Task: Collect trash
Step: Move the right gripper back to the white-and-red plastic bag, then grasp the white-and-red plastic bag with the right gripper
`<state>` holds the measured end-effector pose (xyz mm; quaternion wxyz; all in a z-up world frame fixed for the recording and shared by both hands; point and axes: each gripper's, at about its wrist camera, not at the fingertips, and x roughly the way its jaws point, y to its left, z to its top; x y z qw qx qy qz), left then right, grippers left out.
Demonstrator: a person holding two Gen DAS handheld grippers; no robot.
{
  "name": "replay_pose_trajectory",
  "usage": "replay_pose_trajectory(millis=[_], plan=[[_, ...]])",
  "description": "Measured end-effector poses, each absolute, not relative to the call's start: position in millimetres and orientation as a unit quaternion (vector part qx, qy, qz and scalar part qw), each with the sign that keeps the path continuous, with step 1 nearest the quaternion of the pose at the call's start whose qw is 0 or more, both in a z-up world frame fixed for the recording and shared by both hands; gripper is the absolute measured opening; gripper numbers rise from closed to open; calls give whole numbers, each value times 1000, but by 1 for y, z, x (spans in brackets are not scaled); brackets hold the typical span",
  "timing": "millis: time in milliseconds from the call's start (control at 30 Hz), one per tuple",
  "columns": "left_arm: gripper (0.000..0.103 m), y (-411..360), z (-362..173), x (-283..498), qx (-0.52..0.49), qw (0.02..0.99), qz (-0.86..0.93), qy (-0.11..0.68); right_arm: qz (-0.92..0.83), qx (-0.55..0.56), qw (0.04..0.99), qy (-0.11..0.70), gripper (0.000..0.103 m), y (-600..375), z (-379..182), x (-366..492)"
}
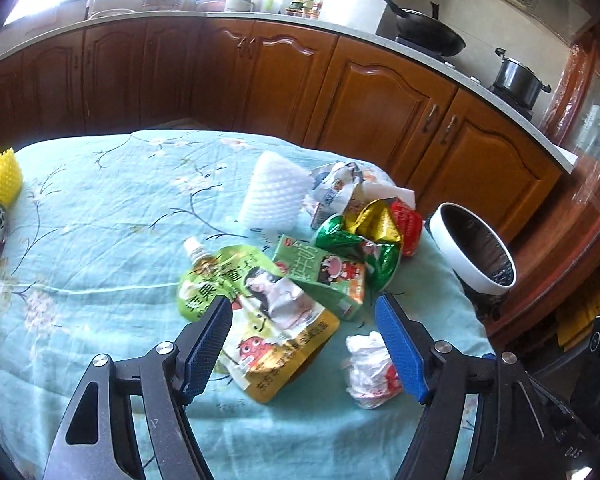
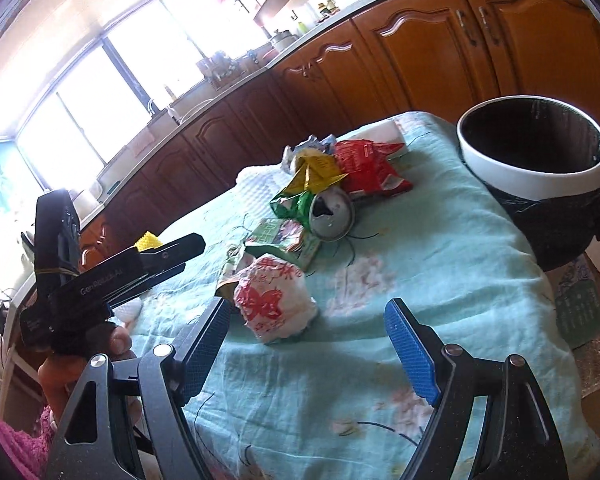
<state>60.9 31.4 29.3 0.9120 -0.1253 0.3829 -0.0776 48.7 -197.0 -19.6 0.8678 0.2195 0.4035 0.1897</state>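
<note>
Now we tilt both hands down over the table (image 2: pixel 440 240). Our left gripper (image 1: pixel 304 344) and right gripper (image 2: pixel 308 344) gape wide, empty, above the trash near its edge.

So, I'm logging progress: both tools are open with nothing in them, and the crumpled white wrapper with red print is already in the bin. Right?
Not quite. The crumpled white wrapper isn't in the bin; the right wrist view shows it on the blue tablecloth, in front of the right tool. Both tools are open with nothing in them, the left tool too.
</note>
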Motion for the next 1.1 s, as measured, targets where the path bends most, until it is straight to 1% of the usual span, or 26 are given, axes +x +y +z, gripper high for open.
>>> replay_pose_trajectory(millis=[67,133,267,367,400,433,467,500,567,633,667,700,733,800,967,1100], plan=[[76,40,28,67,-133,907,-62,394,205,214,863,408,81,-187,-22,52],[79,49,25,72,-141,901,-49,408,218,209,858,415,81,-177,-27,57],[80,60,15,90,-158,882,-40,443,233,207,849,427,81,-166,-39,69],[80,68,5,99,-173,866,-35,468,239,212,842,434,78,-160,-49,81],[80,69,1,102,-177,860,-36,477,243,216,840,435,67,-160,-51,83],[80,71,-2,104,-182,855,-37,484,247,217,837,439,47,-159,-54,86],[80,69,-6,107,-187,850,-37,491,247,217,835,442,41,-159,-55,87],[80,71,-10,110,-194,845,-40,497,247,218,836,439,39,-160,-55,86],[81,71,-16,116,-200,843,-43,498,249,216,839,432,24,-163,-52,84],[79,69,-15,119,-192,849,-43,491,243,215,844,426,13,-170,-48,79],[77,68,-16,121,-188,851,-44,489,241,218,846,423,12,-174,-46,77],[69,65,-17,123,-184,854,-44,485,238,221,847,420,12,-178,-44,76],[63,60,-19,122,-176,857,-44,482,234,224,849,417,12,-183,-42,74],[57,55,-19,122,-166,863,-48,475,227,226,852,413,12,-191,-39,71],[48,48,-19,112,-146,872,-59,463,218,235,857,403,11,-200,-33,67],[43,44,-11,102,-131,879,-70,453,219,239,859,396,11,-202,-29,68]])
